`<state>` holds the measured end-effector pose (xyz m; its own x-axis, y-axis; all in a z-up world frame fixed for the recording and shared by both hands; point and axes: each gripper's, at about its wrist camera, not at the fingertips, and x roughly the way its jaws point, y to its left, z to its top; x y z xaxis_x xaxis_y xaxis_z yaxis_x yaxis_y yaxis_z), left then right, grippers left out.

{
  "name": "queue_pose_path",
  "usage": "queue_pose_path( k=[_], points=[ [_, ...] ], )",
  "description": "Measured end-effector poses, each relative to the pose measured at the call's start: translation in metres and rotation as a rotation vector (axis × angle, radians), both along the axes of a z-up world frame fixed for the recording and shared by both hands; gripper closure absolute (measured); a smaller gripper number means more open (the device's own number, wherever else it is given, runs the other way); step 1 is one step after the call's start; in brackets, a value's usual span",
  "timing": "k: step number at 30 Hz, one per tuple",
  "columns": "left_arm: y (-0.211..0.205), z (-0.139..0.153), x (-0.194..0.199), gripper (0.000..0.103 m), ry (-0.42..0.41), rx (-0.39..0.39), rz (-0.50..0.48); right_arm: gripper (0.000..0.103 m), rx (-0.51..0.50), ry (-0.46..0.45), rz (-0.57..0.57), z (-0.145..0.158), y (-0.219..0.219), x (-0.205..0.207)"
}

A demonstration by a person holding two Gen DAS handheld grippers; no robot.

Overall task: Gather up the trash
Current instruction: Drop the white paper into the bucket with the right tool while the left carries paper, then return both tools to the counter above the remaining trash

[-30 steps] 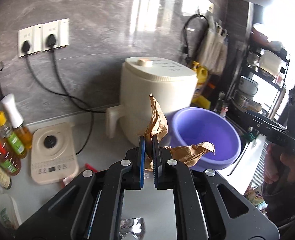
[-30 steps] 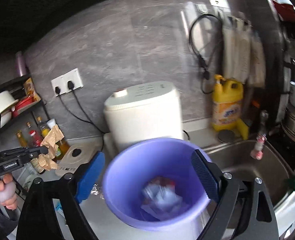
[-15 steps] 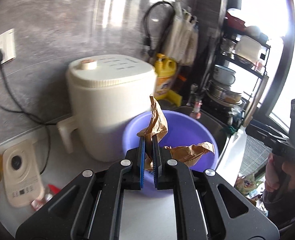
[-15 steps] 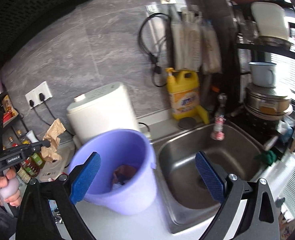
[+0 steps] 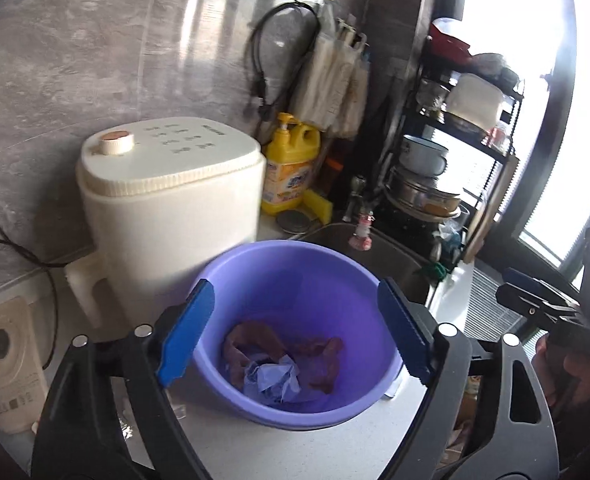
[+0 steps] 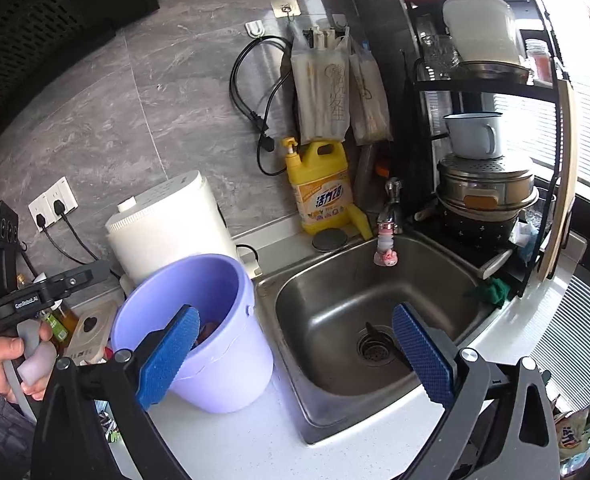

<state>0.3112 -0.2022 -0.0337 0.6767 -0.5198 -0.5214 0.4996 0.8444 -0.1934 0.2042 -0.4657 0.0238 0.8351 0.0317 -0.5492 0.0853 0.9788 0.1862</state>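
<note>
Since the earlier frames, the crumpled brown paper (image 5: 283,344) that had been pinched upright between the left gripper's (image 5: 295,332) blue pads had gone from them and lay at the bottom of the purple bucket (image 5: 327,264), low in the centre of the left wrist view, beside a wad of pale crumpled wrapper (image 5: 273,378). The left jaws had just been opening and stood spread to either side of the bucket's mouth, with nothing pressed between them. The right gripper (image 6: 295,356) had swung away from the bucket toward the steel sink (image 6: 335,304); its jaws had also just been opening a little further and stood wide and empty, one pad in front of the bucket wall at lower left of its view, the other over the sink drain at lower right.

By the look of it, the drop was done and the bucket held what had been collected so far. The brown paper appeared light, soft and springy, a thing that crushes rather than breaks and would not slip from ribbed pads; a raised fold or crumpled ridge would be the place to pinch it, not a flat face. The bucket looked like thin, light plastic, likely to slide on the white counter (image 6: 231,436) if nudged. Small scraps seemed to lie on the counter at the lower left of both views, though too blurred to name.
</note>
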Motion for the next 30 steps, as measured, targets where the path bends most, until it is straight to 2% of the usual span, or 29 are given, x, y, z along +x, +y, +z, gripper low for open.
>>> queue_pose_path(
  k=[6, 12, 22, 30],
  points=[
    [0.037, -0.002, -0.010, 0.011, -0.005, 0.013, 0.096, 0.008, 0.020, 0.016, 0.097, -0.007, 0.027, 0.012],
    [0.084, -0.004, -0.029, 0.008, -0.002, 0.029, 0.218, 0.008, 0.040, 0.024, 0.227, -0.014, 0.068, 0.027],
    [0.167, -0.012, -0.072, 0.007, 0.011, 0.040, 0.448, 0.008, 0.053, 0.027, 0.468, -0.018, 0.147, 0.044],
    [0.208, -0.013, -0.112, 0.006, 0.010, 0.040, 0.584, 0.008, 0.029, 0.041, 0.633, -0.022, 0.207, 0.051]
  ],
)
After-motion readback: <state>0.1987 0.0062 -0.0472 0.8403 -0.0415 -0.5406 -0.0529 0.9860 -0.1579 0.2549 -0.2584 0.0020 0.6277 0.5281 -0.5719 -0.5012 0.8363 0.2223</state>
